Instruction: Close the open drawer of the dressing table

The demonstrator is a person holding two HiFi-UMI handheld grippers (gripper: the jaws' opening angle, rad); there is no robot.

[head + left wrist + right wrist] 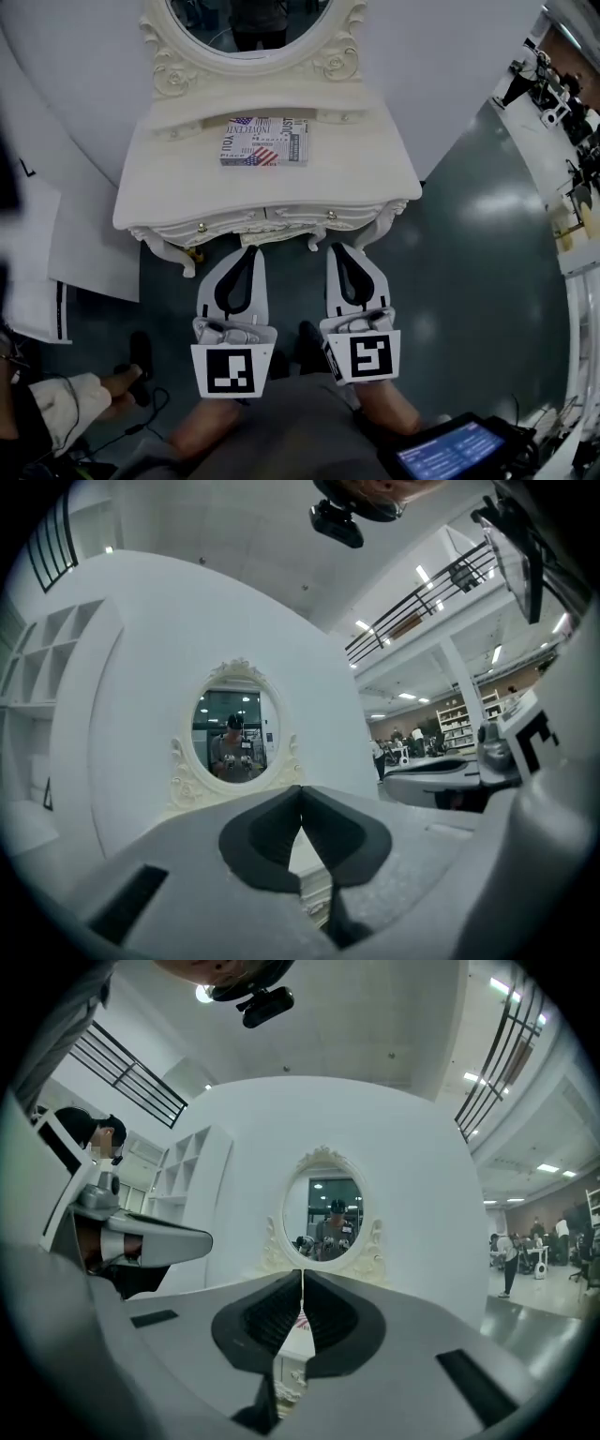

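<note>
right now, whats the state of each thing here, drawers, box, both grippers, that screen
left front drawer: looks pushed in, flush with the front
right front drawer: looks pushed in, flush with the front
flag-print box: lying flat on the dressing table
left gripper: shut, nothing between the jaws
right gripper: shut, nothing between the jaws
tablet: screen lit

Box (264,142) on dressing table (159,192); drawers (281,217) seemingly shut.

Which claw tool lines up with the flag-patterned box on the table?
The left gripper: the box lies almost straight ahead of it, while the right gripper points past its right edge.
</note>
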